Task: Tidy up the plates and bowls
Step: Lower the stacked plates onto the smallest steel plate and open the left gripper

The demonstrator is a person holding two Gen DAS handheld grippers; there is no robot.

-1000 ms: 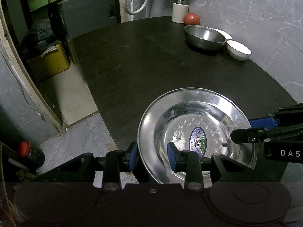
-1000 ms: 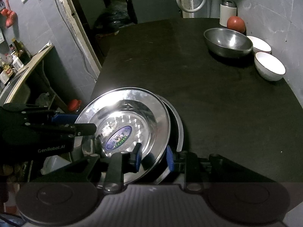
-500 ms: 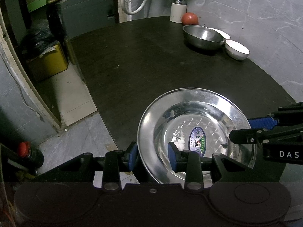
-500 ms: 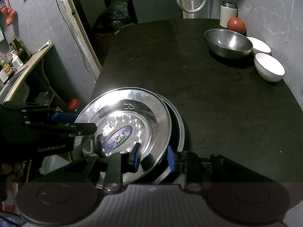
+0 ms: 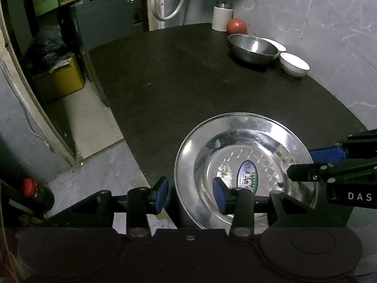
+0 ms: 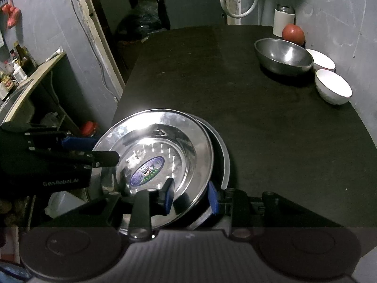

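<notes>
A steel plate (image 5: 245, 165) with an oval sticker in its well lies on top of a second steel plate (image 6: 223, 158), whose rim shows as a crescent at 3 o'clock of it, at the near left corner of the dark surface (image 5: 188, 82). The left hand-held gripper (image 5: 190, 194) straddles the top plate's rim at 8 o'clock; its jaws have just been opening and now stand clear of the metal. The right hand-held gripper (image 6: 190, 195) straddles the rims at 5 o'clock in its own view, but whether its pads press on them cannot be told. Far off at 1 o'clock stand a steel bowl (image 5: 253, 48), two white bowls (image 5: 294, 64), a red fruit (image 5: 236, 26) and a white canister (image 5: 222, 16).
</notes>
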